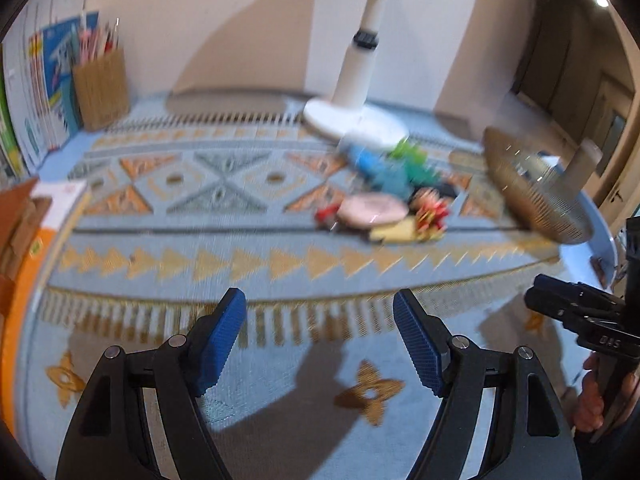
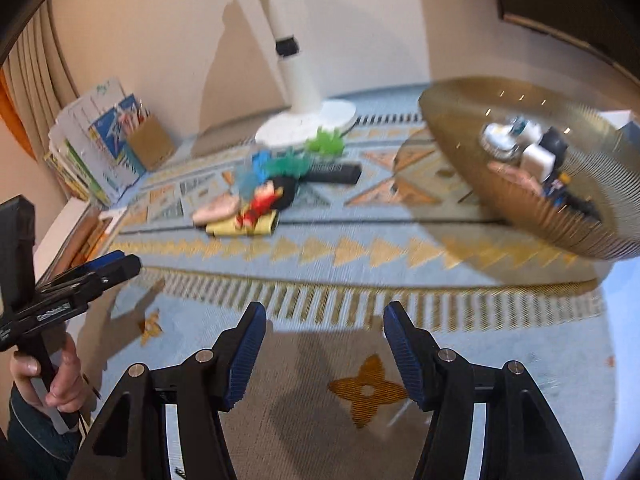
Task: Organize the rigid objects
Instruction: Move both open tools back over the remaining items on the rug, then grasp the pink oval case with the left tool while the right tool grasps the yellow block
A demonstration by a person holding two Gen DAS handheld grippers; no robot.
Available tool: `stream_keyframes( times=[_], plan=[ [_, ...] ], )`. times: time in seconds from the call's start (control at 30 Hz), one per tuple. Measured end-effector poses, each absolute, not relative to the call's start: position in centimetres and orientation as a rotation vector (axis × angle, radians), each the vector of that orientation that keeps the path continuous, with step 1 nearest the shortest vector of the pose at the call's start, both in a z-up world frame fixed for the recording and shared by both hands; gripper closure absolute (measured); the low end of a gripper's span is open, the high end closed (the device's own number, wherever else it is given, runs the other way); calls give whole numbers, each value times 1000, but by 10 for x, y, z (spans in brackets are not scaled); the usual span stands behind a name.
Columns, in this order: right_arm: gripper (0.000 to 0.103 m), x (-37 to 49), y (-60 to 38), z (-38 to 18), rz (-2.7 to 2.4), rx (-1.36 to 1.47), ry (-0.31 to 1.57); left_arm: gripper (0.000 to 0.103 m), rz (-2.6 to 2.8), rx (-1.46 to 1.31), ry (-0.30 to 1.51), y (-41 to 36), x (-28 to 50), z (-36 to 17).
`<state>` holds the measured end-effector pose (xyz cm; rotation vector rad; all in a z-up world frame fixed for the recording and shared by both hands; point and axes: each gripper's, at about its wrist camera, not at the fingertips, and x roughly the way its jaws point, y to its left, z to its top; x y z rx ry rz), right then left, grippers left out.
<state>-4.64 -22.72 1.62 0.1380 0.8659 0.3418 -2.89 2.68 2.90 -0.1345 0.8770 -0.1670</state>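
A pile of small objects lies mid-table on the patterned blue cloth (image 1: 240, 264): a pink round piece (image 1: 372, 209), a red figure (image 1: 432, 212) on a yellow piece (image 1: 394, 233), blue and green spiky toys (image 1: 404, 168), and a black bar (image 2: 332, 172). A gold wire basket (image 2: 532, 168) at the right holds several small items (image 2: 536, 156); it also shows in the left wrist view (image 1: 532, 196). My left gripper (image 1: 320, 332) is open and empty above the cloth's near part. My right gripper (image 2: 324, 344) is open and empty, likewise short of the pile. Both views are motion-blurred.
A white lamp base (image 1: 356, 122) stands behind the pile. A cardboard pen holder (image 1: 102, 88) and upright books (image 1: 44, 92) stand at the back left. An orange and brown box (image 1: 24, 240) sits at the left edge. The wall runs behind the table.
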Motion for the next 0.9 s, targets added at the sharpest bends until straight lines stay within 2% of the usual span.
stream_keyframes(
  times=[0.13, 0.27, 0.5, 0.57, 0.7, 0.73, 0.77, 0.8, 0.83, 0.9],
  plan=[
    [43, -39, -224, 14, 354, 129, 887, 28, -235, -167, 920, 33, -22, 23],
    [43, -24, -209, 16, 477, 101, 979, 28, -322, -52, 920, 23, -6, 39],
    [43, 15, -156, 32, 558, -163, 947, 29, -458, 88, 933, 1, 53, 45],
    [43, 30, -151, 24, 549, -194, 946, 37, -533, 73, 970, -2, 68, 38],
    [49, 50, -150, 15, 582, -155, 962, 37, -636, 61, 1014, -4, 81, 28],
    [49, 53, -147, 16, 583, -161, 946, 42, -642, 74, 1021, -7, 83, 26],
    [49, 56, -143, 15, 589, -167, 943, 52, -635, 86, 1028, -11, 85, 23],
    [50, 59, -137, 15, 599, -178, 934, 54, -632, 89, 1024, -13, 86, 22],
    [50, 61, -132, 14, 601, -191, 924, 62, -632, 82, 1015, -13, 87, 23],
    [50, 63, -122, 13, 612, -215, 904, 65, -610, 55, 1014, -9, 87, 24]
  ],
)
